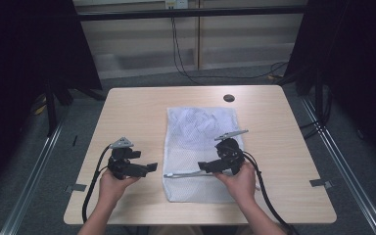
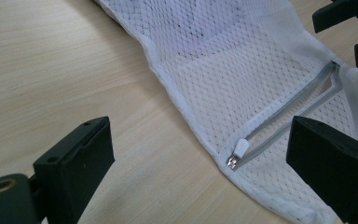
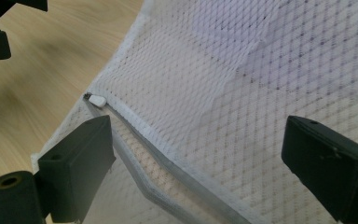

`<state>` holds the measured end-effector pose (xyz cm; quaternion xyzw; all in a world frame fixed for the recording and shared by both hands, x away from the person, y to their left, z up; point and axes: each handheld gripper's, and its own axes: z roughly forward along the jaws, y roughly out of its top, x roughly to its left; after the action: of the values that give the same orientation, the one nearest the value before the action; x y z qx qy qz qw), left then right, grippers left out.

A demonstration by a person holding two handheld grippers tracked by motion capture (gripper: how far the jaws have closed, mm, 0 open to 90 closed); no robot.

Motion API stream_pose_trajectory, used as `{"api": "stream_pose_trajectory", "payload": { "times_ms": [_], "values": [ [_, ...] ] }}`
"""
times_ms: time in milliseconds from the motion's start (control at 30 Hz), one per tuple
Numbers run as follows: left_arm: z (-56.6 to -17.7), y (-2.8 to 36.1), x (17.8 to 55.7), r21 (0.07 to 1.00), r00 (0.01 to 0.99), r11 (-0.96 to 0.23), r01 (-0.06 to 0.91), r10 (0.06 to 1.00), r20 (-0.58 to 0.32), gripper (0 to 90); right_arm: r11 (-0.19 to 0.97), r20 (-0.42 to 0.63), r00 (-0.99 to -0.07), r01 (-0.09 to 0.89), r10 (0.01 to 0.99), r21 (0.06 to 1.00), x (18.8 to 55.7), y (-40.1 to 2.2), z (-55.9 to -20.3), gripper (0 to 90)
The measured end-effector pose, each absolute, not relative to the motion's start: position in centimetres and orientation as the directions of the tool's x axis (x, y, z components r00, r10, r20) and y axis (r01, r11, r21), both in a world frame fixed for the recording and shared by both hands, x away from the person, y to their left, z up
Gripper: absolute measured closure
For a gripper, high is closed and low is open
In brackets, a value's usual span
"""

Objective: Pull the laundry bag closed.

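Note:
A white mesh laundry bag (image 1: 200,132) lies flat on the middle of the wooden table (image 1: 137,112), with pale cloth inside its far half. Its grey zipper (image 1: 186,174) runs across the near end, and the tapes stand slightly apart. The white zipper pull (image 2: 239,150) (image 3: 96,100) rests at the bag's left edge. My left gripper (image 1: 150,168) (image 2: 200,158) hovers open just left of the bag, pointing at the pull. My right gripper (image 1: 203,166) (image 3: 200,163) is open over the bag's near half, right above the zipper, with nothing between its jaws.
A round cable hole (image 1: 229,98) sits near the table's far edge. Bare wood lies on both sides of the bag. Cables (image 1: 181,58) trail over the floor behind the table, and dark curtains hang at both sides.

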<state>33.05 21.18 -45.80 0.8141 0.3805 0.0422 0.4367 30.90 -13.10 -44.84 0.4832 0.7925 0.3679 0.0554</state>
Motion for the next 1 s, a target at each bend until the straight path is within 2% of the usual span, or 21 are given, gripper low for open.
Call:
{"api": "stream_pose_trajectory", "payload": {
  "times_ms": [200,400,1000],
  "values": [
    [-45.8,21.0,33.1,0.734,0.718,-0.341,0.587,0.638,-0.278,6.4,0.277,0.281,-0.538,0.733,0.795,0.621,31.1,-12.0,-45.1,9.2],
    [-45.5,21.1,33.1,0.742,0.716,-0.329,0.584,0.639,-0.281,6.8,0.268,0.326,-0.543,0.747,0.774,0.609,31.3,-10.9,-45.4,13.2],
    [-45.3,21.2,33.0,0.743,0.717,-0.323,0.586,0.634,-0.289,7.3,0.235,0.377,-0.536,0.759,0.755,0.607,32.1,-9.3,-46.1,21.6]
  ]
}}
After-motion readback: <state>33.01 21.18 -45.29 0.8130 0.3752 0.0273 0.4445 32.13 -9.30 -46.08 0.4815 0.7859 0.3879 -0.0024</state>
